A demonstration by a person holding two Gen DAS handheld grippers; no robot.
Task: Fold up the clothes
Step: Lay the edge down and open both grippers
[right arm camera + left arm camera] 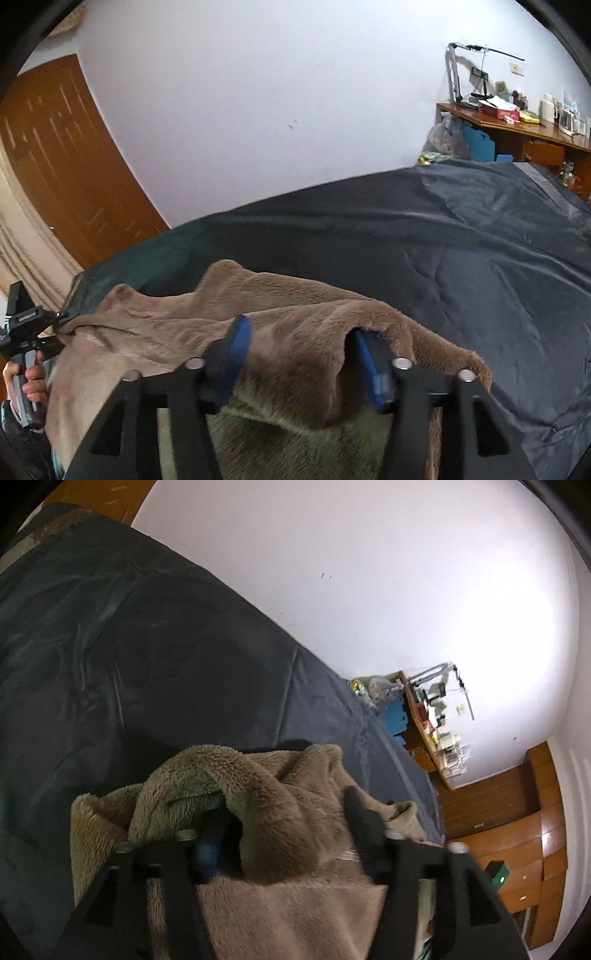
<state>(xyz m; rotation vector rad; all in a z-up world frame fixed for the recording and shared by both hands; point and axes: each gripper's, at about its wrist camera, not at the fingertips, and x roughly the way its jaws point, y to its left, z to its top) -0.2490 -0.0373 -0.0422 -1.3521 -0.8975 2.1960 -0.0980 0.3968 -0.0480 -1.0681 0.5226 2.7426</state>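
While the fleece lies rumpled on the dark quilt, both grippers sit over it with jaws spread. Left gripper: jaws wide, a plush fold humped up between them, pads not squeezing it. Right gripper: blue pads apart, cloth draped over and between them, loose. It's a brown, fuzzy thing, short pile outside, shaggier olive lining, soft rounded folds. Quilt's smooth, stitched, slightly shiny.
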